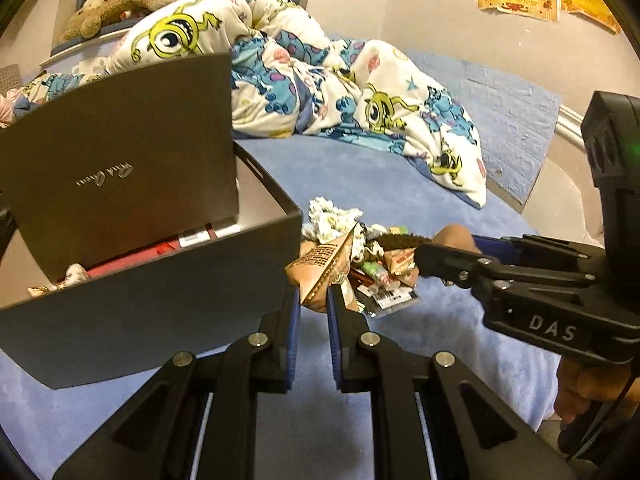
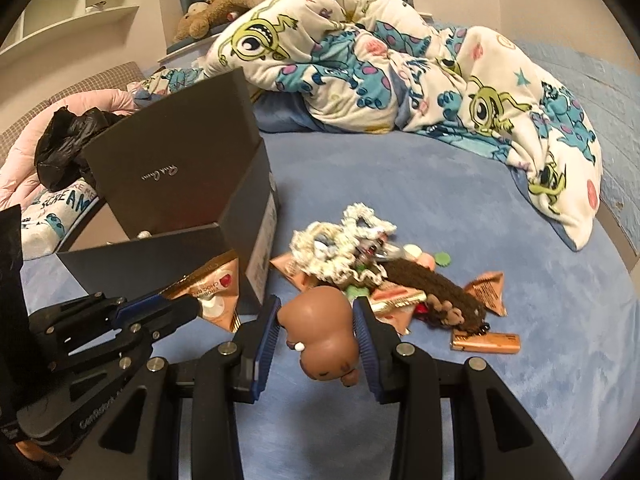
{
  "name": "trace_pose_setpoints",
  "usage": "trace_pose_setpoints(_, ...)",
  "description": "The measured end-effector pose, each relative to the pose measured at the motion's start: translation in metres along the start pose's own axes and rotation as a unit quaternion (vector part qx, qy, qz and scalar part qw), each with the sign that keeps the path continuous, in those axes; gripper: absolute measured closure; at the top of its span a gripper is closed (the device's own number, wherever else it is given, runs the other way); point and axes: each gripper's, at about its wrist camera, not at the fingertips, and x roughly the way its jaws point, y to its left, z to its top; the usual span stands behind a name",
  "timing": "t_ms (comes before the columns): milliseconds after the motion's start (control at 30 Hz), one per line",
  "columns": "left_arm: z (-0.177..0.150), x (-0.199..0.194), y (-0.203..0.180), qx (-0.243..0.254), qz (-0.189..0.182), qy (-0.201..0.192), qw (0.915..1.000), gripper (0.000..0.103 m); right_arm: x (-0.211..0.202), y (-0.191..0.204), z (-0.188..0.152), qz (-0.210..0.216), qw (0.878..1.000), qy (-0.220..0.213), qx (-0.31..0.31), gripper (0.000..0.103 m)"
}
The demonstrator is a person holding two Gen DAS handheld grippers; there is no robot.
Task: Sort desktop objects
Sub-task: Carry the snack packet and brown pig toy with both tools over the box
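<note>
Left gripper pinches a snack packet beside the box. Right gripper clamps a brown toy near the box.

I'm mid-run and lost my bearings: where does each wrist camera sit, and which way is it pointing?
Left wrist: behind the left tool, facing the gray box and blanket; shows its fingers pinching a snack packet, plus the right tool.
Right wrist: behind the right tool, facing the pile; shows its fingers around a brown figurine, plus the left tool.
Shared: box, blanket, pile, blue bed.
</note>
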Motion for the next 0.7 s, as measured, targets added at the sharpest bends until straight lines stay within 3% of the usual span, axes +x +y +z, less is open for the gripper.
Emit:
trace_pose_setpoints(333, 0.028, -0.039, 0.038, -0.013, 0.035, -0.044, 0.9983, 0.090, -0.002, 0.040, 0.027, 0.022, 0.999, -0.018, -0.019, 0.065)
trace_pose_setpoints(700, 0.055, -0.068, 0.094, -0.019, 0.084, -0.065, 0.9941, 0.100, 0.021, 0.105, 0.064, 0.061, 0.996, -0.028, -0.051, 0.065)
